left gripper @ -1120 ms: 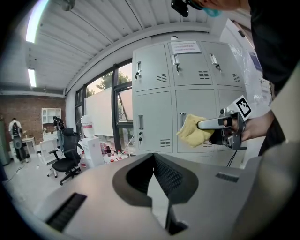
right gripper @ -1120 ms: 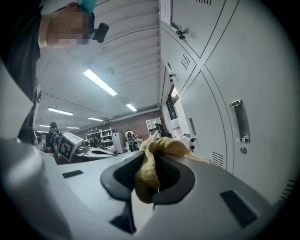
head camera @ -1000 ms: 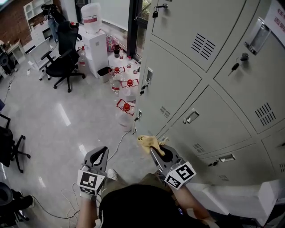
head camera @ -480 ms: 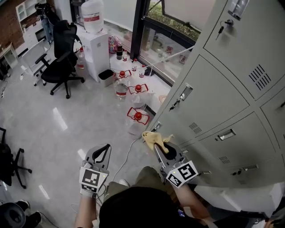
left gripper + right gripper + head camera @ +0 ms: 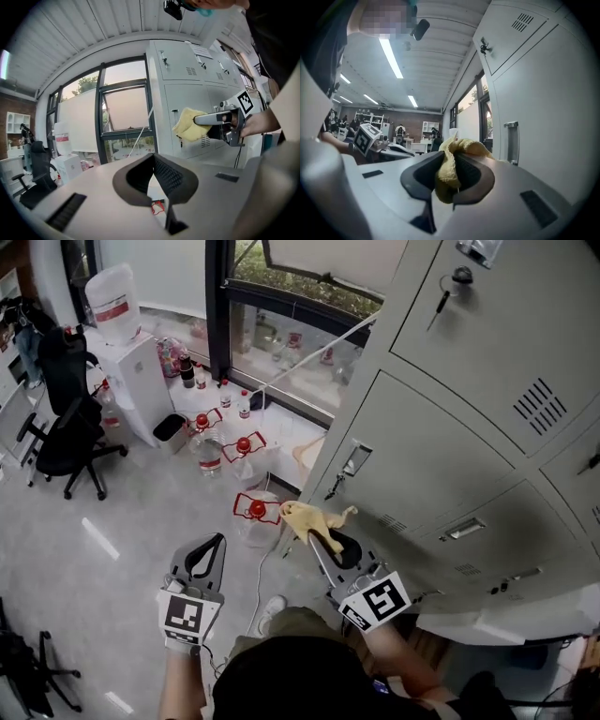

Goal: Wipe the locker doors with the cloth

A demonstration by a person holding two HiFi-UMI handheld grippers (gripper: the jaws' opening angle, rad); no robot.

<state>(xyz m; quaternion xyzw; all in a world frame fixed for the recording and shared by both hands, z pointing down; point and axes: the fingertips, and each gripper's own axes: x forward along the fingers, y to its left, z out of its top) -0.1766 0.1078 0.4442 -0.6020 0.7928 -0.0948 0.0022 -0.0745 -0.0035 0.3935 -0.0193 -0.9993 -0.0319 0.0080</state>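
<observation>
Right gripper [image 5: 453,174] clamps the cloth [image 5: 449,165]. Left gripper [image 5: 153,174] is closed and empty. Within the last second the cloth has shifted left to the end door [image 5: 427,451], below its handle [image 5: 354,459]. Contact is not evident, but this door appears next for wiping.

Right hand-held gripper [image 5: 317,540] clamps the yellow cloth [image 5: 307,517] beside the locker doors [image 5: 441,460]; left hand-held gripper [image 5: 215,546] hangs apart.

Dispenser [image 5: 131,371] w/ bottle [image 5: 114,304] on top. Chair [image 5: 66,418] just L of dispenser, bin [image 5: 171,427] at its R foot. Window [image 5: 281,324] behind and R of dispenser. Three red-capped jugs [image 5: 246,457] on floor [image 5: 112,521] further R, apart from dispenser.
</observation>
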